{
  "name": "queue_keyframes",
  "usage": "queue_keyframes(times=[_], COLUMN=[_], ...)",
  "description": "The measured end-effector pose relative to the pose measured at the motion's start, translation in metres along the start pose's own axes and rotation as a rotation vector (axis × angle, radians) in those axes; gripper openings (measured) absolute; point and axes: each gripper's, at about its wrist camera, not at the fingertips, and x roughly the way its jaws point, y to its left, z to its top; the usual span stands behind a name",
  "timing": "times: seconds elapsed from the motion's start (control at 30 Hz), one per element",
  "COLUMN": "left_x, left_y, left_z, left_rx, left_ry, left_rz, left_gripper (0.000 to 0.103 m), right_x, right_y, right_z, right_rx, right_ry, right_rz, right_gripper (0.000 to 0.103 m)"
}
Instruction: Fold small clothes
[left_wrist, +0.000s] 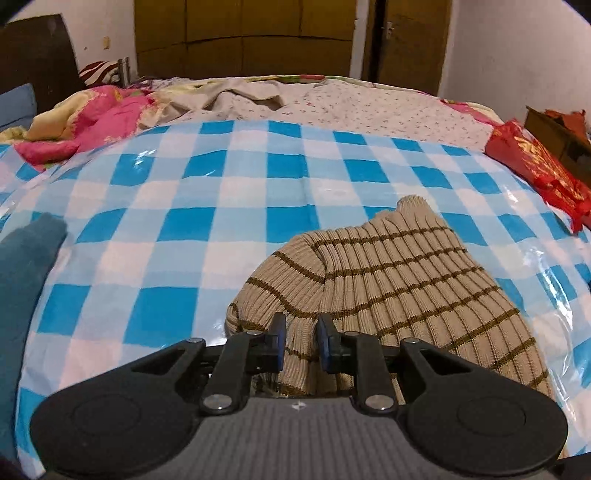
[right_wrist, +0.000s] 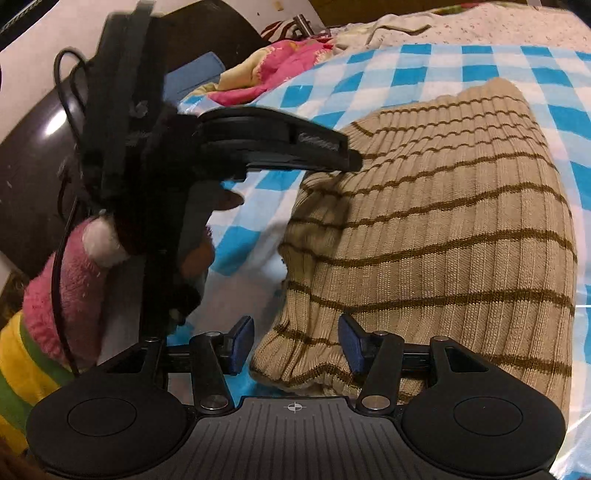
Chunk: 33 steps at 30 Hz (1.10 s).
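Note:
A beige ribbed knit garment with thin brown stripes (left_wrist: 388, 280) lies on a blue-and-white checked plastic sheet (left_wrist: 184, 206) spread over a bed. My left gripper (left_wrist: 301, 341) is shut on a fold of the garment's near edge. In the right wrist view the same garment (right_wrist: 443, 229) fills the right side, with its ribbed hem between my right gripper's (right_wrist: 295, 343) spread fingers, which do not pinch it. The left gripper's body (right_wrist: 280, 144) reaches in from the left, above the garment.
A teal cloth (left_wrist: 26, 273) lies at the left edge of the sheet. Pink and yellow bedding (left_wrist: 92, 122) is bunched at the back left. A red packet (left_wrist: 539, 173) sits at the right edge. A wardrobe and a door stand behind the bed.

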Motion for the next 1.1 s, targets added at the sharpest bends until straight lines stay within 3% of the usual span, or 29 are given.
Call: queue_keyframes(times=[0.2,0.4,0.5,0.7,1.1], left_x=[-0.030,-0.036,-0.040,-0.067,-0.092], left_y=[0.003,0.001,0.005,0.007,0.000], left_z=[-0.013,-0.039,-0.045,-0.058,-0.054], left_rx=[-0.006,0.026,0.008,-0.054,-0.077], left_ry=[-0.024,0.044,0.066,0.027,-0.060], left_rz=[0.013,0.052,0.073,0.016,-0.106], left_gripper=[0.033,0.033,0.033,0.033,0.033], right_x=[-0.031,-0.026,-0.038,-0.068,-0.036], right_y=[0.002,0.005,0.013,0.014,0.037], right_z=[-0.004,-0.020,-0.019,-0.021,-0.033], right_rx=[0.017,0.019,0.018,0.010,-0.043], right_ry=[-0.047,-0.028,-0.052,-0.118,-0.065], right_rz=[0.007,-0.053,-0.044,-0.073,-0.040], right_gripper=[0.051,0.050,0.050,0.051,0.051])
